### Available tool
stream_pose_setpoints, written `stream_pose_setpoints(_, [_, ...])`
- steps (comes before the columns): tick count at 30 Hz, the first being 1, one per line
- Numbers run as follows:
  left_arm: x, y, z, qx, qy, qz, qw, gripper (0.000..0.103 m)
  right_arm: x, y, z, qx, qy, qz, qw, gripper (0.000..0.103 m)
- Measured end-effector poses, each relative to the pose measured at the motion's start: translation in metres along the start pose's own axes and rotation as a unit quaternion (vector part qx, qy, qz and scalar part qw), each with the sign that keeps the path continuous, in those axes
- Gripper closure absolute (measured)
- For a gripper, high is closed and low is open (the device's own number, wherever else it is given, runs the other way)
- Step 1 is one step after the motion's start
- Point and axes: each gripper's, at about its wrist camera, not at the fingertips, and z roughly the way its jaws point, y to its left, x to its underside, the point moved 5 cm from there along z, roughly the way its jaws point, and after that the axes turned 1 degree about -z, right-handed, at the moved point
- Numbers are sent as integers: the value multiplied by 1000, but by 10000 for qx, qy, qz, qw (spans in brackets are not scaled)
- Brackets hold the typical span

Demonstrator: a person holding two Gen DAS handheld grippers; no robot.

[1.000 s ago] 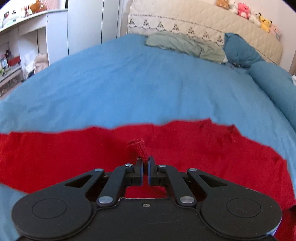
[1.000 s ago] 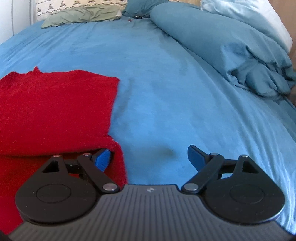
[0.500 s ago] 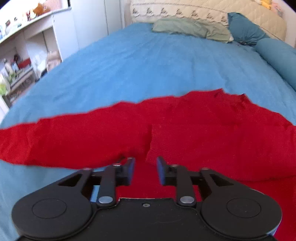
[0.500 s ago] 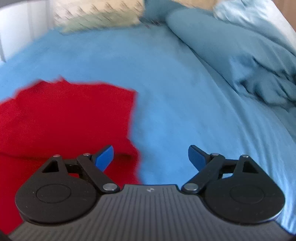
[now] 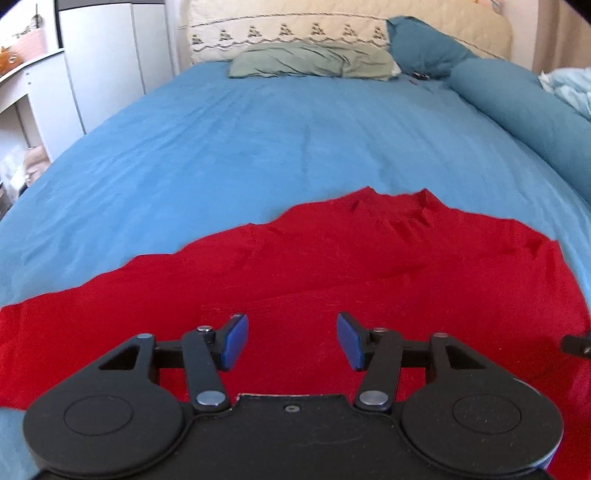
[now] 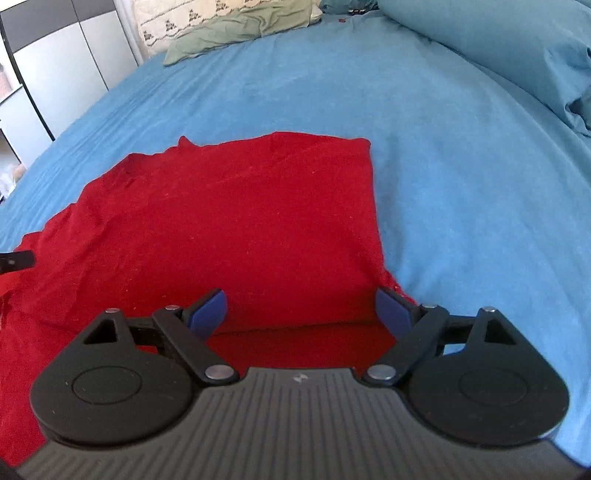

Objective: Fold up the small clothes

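Observation:
A red garment point(image 5: 369, 266) lies on the blue bed sheet point(image 5: 258, 147), one layer folded over another. It also shows in the right wrist view point(image 6: 229, 221), with a fold edge near the fingers. My left gripper point(image 5: 291, 341) is open and empty just above the red cloth. My right gripper point(image 6: 301, 314) is open and empty over the garment's right part, its right fingertip point(image 6: 393, 312) at the cloth's right edge. A tip of the right gripper point(image 5: 576, 345) shows at the right edge of the left view.
A green pillow point(image 5: 310, 64) and a cream headboard point(image 5: 295, 33) stand at the far end. A rolled teal duvet point(image 5: 524, 114) runs along the bed's right side. White cabinets point(image 5: 103, 66) stand to the left.
My left gripper opened and let go of the red cloth, which now lies flat and folded. My right gripper moved left over the garment and stayed open.

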Motion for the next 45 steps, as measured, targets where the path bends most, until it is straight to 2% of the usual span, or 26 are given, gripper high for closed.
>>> stream_pose_setpoints(4, [-1,-1,12,-29,62,13,10000,44,-28,20,-7,-375,-377,-301,9981,0])
stream_pose_setpoints(8, [6,0,26,-40,254,6,9997,44,-59,44,25,-738,-411,-534,9950,0])
stream_pose_setpoints(10, [17,2,34,-71,443,5,9990,44,-70,47,47,-846,-285,-553,9945,0])
stream_pose_setpoints(11, [22,3,34,-41,384,25,9993,44,-73,47,57,-835,-217,-582,9946,0])
stream_pose_setpoints(15, [26,6,33,34,313,92,9995,44,-89,10,90,-134,-226,-334,9991,0])
stream_pose_setpoints(18, [25,6,35,23,312,53,9995,43,-98,-13,97,-326,-286,95,9990,0])
stream_pose_setpoints(21, [24,4,36,-39,331,47,9994,43,-100,-8,81,-419,-221,44,9989,0])
stream_pose_setpoints(23, [23,4,35,-39,370,9,9993,43,-93,0,54,-723,-410,95,9965,0])
stream_pose_setpoints(25, [22,6,36,-12,410,-25,9992,43,-76,8,32,-892,-392,-5,9952,0])
stream_pose_setpoints(27, [20,7,37,4,441,-30,9990,43,-52,12,27,-779,-149,-227,9966,0])
stream_pose_setpoints(29, [20,9,36,19,437,-24,9990,43,-31,0,29,-538,70,-208,9983,0])
stream_pose_setpoints(32, [21,9,37,27,400,-16,9992,42,-12,-24,31,-296,8,-78,9995,0])
stream_pose_setpoints(36, [21,6,35,-9,388,46,9992,42,-19,-19,25,-277,25,-390,9989,0])
stream_pose_setpoints(38, [18,3,29,-73,423,84,9990,41,-23,-14,10,-293,-112,-454,9985,0])
stream_pose_setpoints(43, [7,5,-22,-163,51,174,9997,40,-43,16,-39,-249,-507,-816,9951,0])
stream_pose_setpoints(45, [3,12,-49,-216,-126,143,9996,34,-52,37,-60,-267,-594,-959,9933,0])
